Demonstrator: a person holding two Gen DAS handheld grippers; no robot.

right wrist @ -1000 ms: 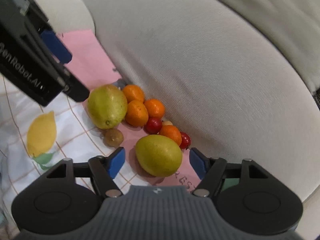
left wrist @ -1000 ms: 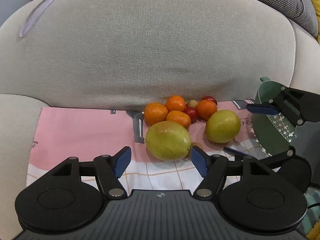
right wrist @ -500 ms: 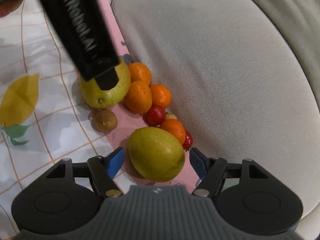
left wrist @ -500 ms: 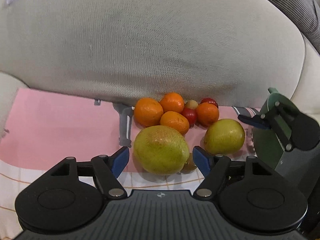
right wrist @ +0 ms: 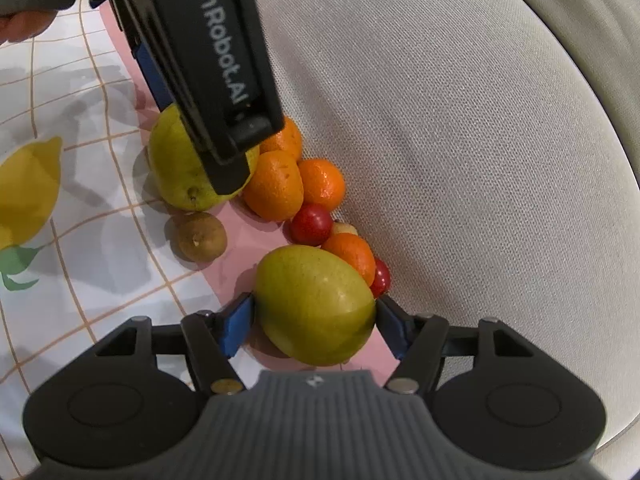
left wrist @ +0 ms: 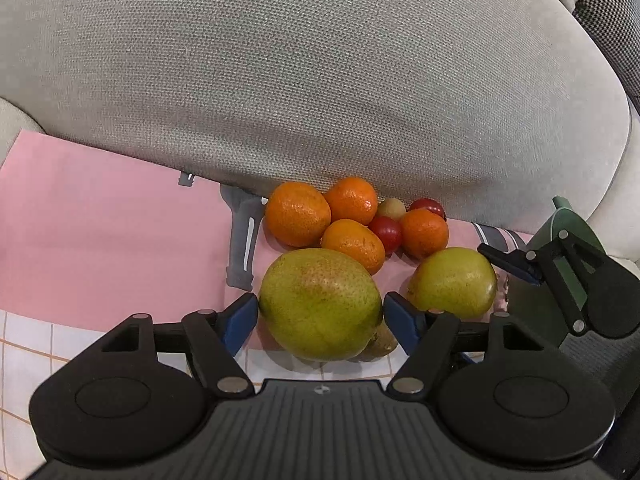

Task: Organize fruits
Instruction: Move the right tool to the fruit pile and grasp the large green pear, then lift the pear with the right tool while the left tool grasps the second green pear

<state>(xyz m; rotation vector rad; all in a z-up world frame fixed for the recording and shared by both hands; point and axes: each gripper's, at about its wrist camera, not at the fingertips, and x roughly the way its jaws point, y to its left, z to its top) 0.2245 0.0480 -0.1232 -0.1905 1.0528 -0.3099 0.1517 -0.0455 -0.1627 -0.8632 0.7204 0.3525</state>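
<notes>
A pile of fruit lies on a pink and white cloth (left wrist: pixel 100 220) against a sofa cushion. My left gripper (left wrist: pixel 320 314) is open with its blue pads on either side of a large green pear (left wrist: pixel 320 304). My right gripper (right wrist: pixel 314 320) is open with its pads at both sides of a second green pear (right wrist: pixel 316 304), which also shows in the left wrist view (left wrist: pixel 452 282). Several oranges (left wrist: pixel 298 214) and red cherry tomatoes (left wrist: pixel 386 232) sit behind the pears. A brown kiwi (right wrist: pixel 198 236) lies between the pears.
The grey sofa backrest (left wrist: pixel 320 80) rises right behind the fruit. A green colander (left wrist: pixel 568 224) stands at the right behind my right gripper. The cloth has a printed lemon (right wrist: pixel 24 188) on its white checked part.
Both grippers have moved forward, so each pear now sits between a pair of pads. The jaws have narrowed a little around the pears.
</notes>
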